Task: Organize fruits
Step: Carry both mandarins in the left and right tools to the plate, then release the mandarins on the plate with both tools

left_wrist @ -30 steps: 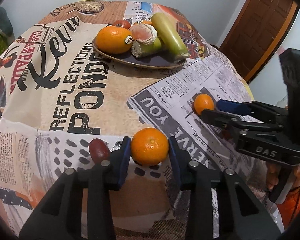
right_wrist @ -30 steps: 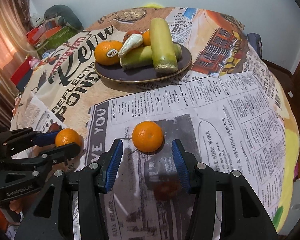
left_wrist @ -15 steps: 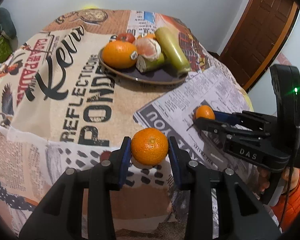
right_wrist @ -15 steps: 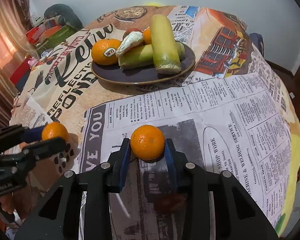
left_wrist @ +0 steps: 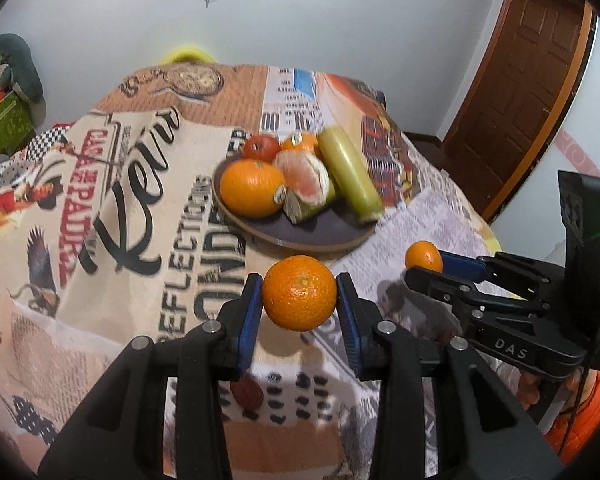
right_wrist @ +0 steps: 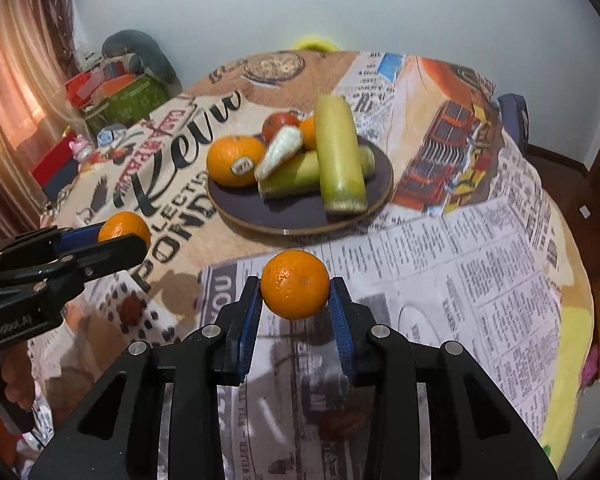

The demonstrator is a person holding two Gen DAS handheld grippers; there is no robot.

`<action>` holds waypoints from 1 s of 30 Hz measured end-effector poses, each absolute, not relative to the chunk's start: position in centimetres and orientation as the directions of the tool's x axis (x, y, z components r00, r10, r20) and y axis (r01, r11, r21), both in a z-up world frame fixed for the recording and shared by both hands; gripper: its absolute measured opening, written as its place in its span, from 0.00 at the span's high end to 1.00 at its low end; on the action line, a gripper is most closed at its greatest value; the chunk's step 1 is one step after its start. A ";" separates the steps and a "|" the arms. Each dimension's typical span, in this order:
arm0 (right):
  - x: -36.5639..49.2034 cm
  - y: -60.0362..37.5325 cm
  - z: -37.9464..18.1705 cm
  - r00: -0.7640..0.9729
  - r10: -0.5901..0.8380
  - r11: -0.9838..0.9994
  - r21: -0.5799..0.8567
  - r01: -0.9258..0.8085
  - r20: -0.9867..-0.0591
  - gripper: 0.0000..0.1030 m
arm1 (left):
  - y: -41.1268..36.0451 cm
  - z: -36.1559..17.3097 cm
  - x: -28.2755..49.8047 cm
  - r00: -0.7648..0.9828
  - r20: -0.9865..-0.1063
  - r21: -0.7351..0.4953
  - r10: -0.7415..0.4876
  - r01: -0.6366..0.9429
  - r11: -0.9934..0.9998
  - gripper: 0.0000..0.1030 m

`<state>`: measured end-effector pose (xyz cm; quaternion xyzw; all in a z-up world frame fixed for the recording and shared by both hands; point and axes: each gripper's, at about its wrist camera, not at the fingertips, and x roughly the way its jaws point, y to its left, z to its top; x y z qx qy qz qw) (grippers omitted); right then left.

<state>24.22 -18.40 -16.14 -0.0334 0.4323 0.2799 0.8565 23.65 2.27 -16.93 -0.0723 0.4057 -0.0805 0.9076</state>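
Observation:
My left gripper (left_wrist: 299,304) is shut on a small orange (left_wrist: 299,298), lifted off the table. In the right wrist view that same gripper (right_wrist: 120,236) shows at the left, still holding its orange (right_wrist: 122,227). My right gripper (right_wrist: 294,300) is shut on a second small orange (right_wrist: 295,290), also held above the newspaper; in the left wrist view it (left_wrist: 422,264) appears at the right with its orange (left_wrist: 423,255). A dark round plate (left_wrist: 324,230) behind them carries a large orange (left_wrist: 251,188), a peeled citrus (left_wrist: 306,178), a tomato (left_wrist: 261,147) and green sugarcane pieces (left_wrist: 350,172).
A small dark red fruit (left_wrist: 246,394) lies on the printed tablecloth under my left gripper; another (right_wrist: 340,420) lies on the newspaper under my right one. The table's right edge drops off near a wooden door (left_wrist: 512,92). Boxes and bags (right_wrist: 112,92) sit at the far left.
My right gripper closed on its orange and lifted it off the newspaper. My left gripper rose with its orange, and the plate now sits lower and nearer in view.

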 end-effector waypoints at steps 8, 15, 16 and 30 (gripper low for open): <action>25.9 -18.3 -13.6 0.525 0.476 0.838 0.182 -0.515 -0.706 0.70 | 3.2 -15.0 25.9 0.705 -0.684 -0.191 -0.187 0.074 0.979 0.65; 27.6 -17.7 -12.7 0.545 0.492 0.829 0.176 -0.530 -0.679 0.70 | 3.3 -14.3 28.0 0.730 -0.658 -0.193 -0.186 0.076 0.978 0.65; 27.9 -17.4 -12.7 0.549 0.491 0.829 0.170 -0.533 -0.676 0.70 | 3.3 -14.3 28.3 0.731 -0.657 -0.190 -0.184 0.077 0.979 0.65; 29.6 -15.3 -15.8 0.492 0.484 0.810 0.158 -0.564 -0.723 0.70 | 2.7 -18.2 31.7 0.663 -0.722 -0.191 -0.196 0.080 0.978 0.65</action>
